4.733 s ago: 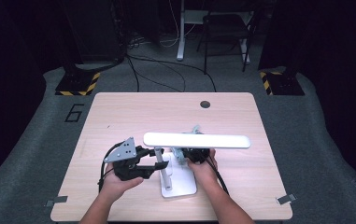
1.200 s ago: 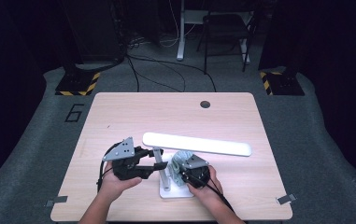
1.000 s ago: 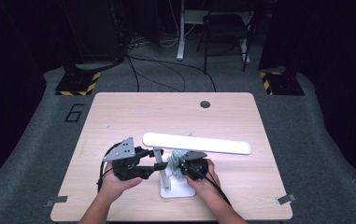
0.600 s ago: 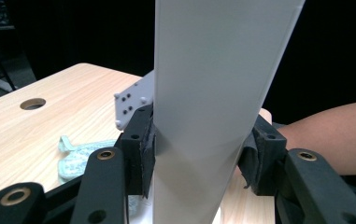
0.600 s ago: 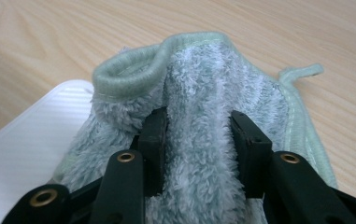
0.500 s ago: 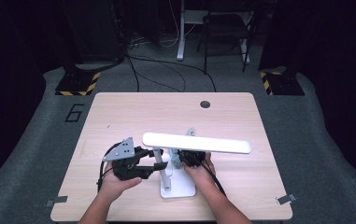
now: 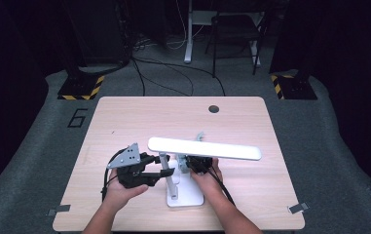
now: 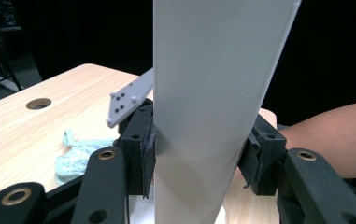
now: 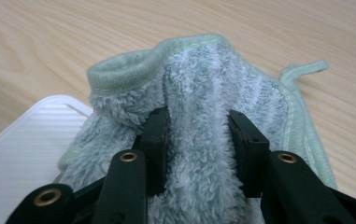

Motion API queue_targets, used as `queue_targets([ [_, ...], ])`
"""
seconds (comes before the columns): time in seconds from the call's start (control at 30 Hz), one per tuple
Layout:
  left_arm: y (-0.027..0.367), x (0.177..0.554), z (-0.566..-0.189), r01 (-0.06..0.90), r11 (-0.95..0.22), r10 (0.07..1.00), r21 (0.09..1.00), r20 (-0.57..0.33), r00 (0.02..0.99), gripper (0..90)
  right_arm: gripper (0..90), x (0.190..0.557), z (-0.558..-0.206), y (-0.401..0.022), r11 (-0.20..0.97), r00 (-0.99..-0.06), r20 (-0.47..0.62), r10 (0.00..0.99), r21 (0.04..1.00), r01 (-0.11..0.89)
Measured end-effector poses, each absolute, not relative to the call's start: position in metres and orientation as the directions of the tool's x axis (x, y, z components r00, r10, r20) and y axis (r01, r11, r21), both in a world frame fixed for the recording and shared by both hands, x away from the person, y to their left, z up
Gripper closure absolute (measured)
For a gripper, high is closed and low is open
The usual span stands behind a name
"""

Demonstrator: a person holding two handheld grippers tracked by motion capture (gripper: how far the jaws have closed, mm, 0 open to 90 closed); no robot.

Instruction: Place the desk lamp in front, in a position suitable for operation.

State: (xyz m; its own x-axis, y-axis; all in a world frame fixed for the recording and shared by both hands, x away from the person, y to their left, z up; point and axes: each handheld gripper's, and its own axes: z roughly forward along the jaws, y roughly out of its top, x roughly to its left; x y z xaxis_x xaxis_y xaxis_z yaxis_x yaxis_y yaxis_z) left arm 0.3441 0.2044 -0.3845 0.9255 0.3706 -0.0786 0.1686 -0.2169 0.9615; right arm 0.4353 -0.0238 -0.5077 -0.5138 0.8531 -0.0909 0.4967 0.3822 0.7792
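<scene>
Soft green cloth [image 9: 203,154] sits bunched between the jaws of the right claw [image 9: 199,135], and the jaws pinch it tight. They have just been closing a bit more on it. In the high view the right claw [image 7: 196,164] is under the long white head of the lamp [image 7: 203,147], close to the lamp's thin pole [image 7: 166,170]. A bit of the cloth [image 7: 200,136] peeks out behind the lamp head.

The left claw [image 7: 161,165] is partly closed, with its jaws on both sides of the lamp. In the left gripper view the pads press on a white part of the lamp [image 8: 213,93], so it holds the lamp steady. The lamp's flat white base [image 7: 188,197] rests on the wooden desk [image 7: 139,117], near the front edge.

I think the job is wiping the lamp clean, and the wiping is going on now. Next, the right claw should rub the cloth along the lamp while keeping its tight pinch. The left claw should keep hold so the lamp does not tip or slide.
</scene>
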Motion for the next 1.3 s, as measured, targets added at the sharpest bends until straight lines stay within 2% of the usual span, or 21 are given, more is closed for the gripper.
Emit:
queue_targets([
  [0.17, 0.204, 0.343, -0.385, 0.166, -0.216, 0.373, 0.962, -0.076, 0.925, 52.6, 63.2, 0.418, -0.509, -0.029, 0.417, -0.545, -0.127, 0.829, 0.789, 0.45],
  [0.3, 0.203, 0.342, -0.384, 0.162, -0.227, 0.382, 0.96, -0.065, 0.922, 52.8, 63.2, 0.401, -0.509, -0.034, 0.426, -0.579, -0.115, 0.807, 0.793, 0.436],
  [0.47, 0.202, 0.342, -0.384, 0.158, -0.233, 0.385, 0.96, -0.058, 0.921, 52.9, 63.2, 0.379, -0.506, -0.041, 0.512, -0.657, -0.166, 0.735, 0.772, 0.377],
  [0.73, 0.202, 0.341, -0.384, 0.161, -0.23, 0.39, 0.96, -0.061, 0.919, 52.9, 63.2, 0.331, -0.509, -0.056, 0.541, -0.717, -0.163, 0.678, 0.771, 0.336],
  [0.8, 0.203, 0.34, -0.384, 0.167, -0.229, 0.389, 0.959, -0.068, 0.919, 52.8, 63.1, 0.325, -0.509, -0.062, 0.559, -0.742, -0.181, 0.645, 0.774, 0.297],
  [0.97, 0.203, 0.34, -0.385, 0.175, -0.222, 0.385, 0.959, -0.079, 0.92, 52.7, 62.4, 0.325, -0.508, -0.074, 0.533, -0.744, -0.118, 0.658, 0.77, 0.35],
  [1.13, 0.206, 0.342, -0.384, 0.179, -0.222, 0.371, 0.959, -0.086, 0.924, 52.5, 62.8, 0.324, -0.507, -0.073, 0.536, -0.739, -0.124, 0.662, 0.768, 0.351],
  [1.17, 0.207, 0.343, -0.384, 0.177, -0.222, 0.367, 0.959, -0.086, 0.926, 52.4, 62.9, 0.321, -0.508, -0.071, 0.51, -0.724, -0.097, 0.683, 0.773, 0.377],
  [1.3, 0.209, 0.343, -0.383, 0.193, -0.22, 0.37, 0.956, -0.101, 0.923, 51.8, 63.0, 0.32, -0.509, -0.07, 0.514, -0.737, -0.1, 0.668, 0.778, 0.36],
])
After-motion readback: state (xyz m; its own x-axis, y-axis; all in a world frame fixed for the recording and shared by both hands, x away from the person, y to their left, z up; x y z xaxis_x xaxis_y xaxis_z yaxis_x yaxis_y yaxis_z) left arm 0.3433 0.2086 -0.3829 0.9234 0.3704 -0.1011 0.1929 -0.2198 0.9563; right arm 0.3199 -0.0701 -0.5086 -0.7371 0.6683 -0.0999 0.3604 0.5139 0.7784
